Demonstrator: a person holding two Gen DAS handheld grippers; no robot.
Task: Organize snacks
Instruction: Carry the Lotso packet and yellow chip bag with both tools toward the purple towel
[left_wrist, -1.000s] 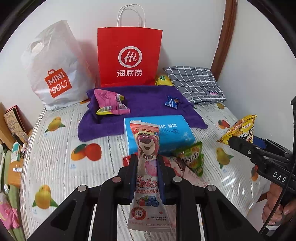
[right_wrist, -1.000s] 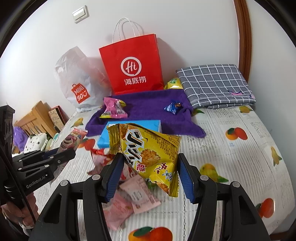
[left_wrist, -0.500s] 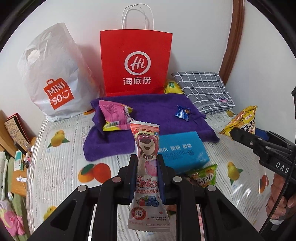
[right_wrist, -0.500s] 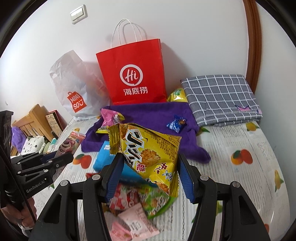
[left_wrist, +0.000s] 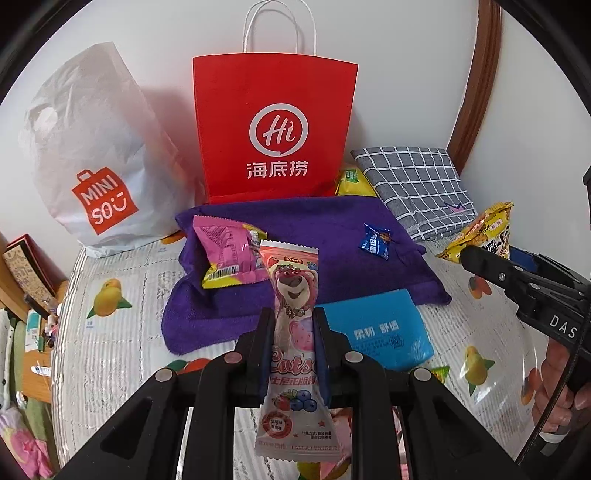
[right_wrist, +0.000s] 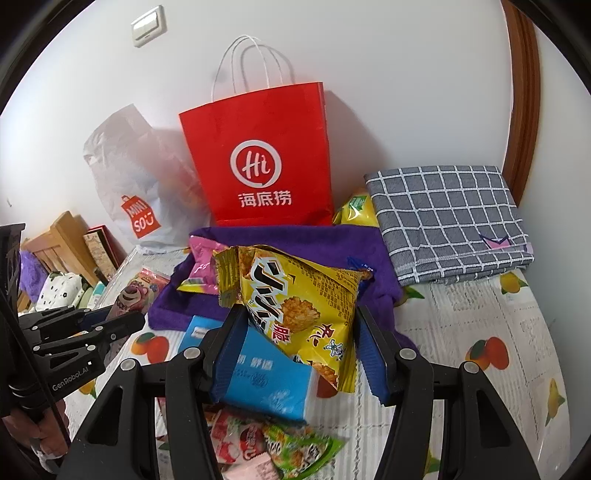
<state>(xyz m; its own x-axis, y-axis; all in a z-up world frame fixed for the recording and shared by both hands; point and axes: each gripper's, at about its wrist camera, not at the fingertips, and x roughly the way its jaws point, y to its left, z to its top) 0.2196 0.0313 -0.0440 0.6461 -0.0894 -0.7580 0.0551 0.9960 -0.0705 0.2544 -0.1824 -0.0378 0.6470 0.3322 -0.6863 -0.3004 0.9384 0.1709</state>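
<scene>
Left gripper (left_wrist: 293, 332) is clamped tight on a tall pink bear snack (left_wrist: 293, 295), and the pack stands straight up between the two fingers, bear face at the top. Its long side runs up and down, so the top end points at the back of the bed.

Right gripper (right_wrist: 295, 339) squeezes a fat yellow chip bag (right_wrist: 295, 299) from both sides. The bag is puffy, so the fingers sit wide apart, yet they press on it. It leans a bit, with its crimped top up and to the left.

Both snacks hang in the air above the bed (left_wrist: 122, 332) — over the middle of it. Straight ahead of both grippers lies a purple towel (left_wrist: 314, 229), spread across the back part of the bed. A pink pack (left_wrist: 227, 254) lies on the towel's left side and a small blue candy (left_wrist: 375, 243) on its right side. Behind the towel, at the back edge by the wall, stands a red paper bag (left_wrist: 275, 129), open end up.

The left gripper looks nearer the towel's left side, by the pink pack. The right gripper looks nearer its middle. I think each snack has to go forward and a little down to land on the towel — the bear pack would need to tip over to lie flat.

A blue tissue pack (right_wrist: 258, 373) and some loose snacks lie on the bed just under the right gripper.
</scene>
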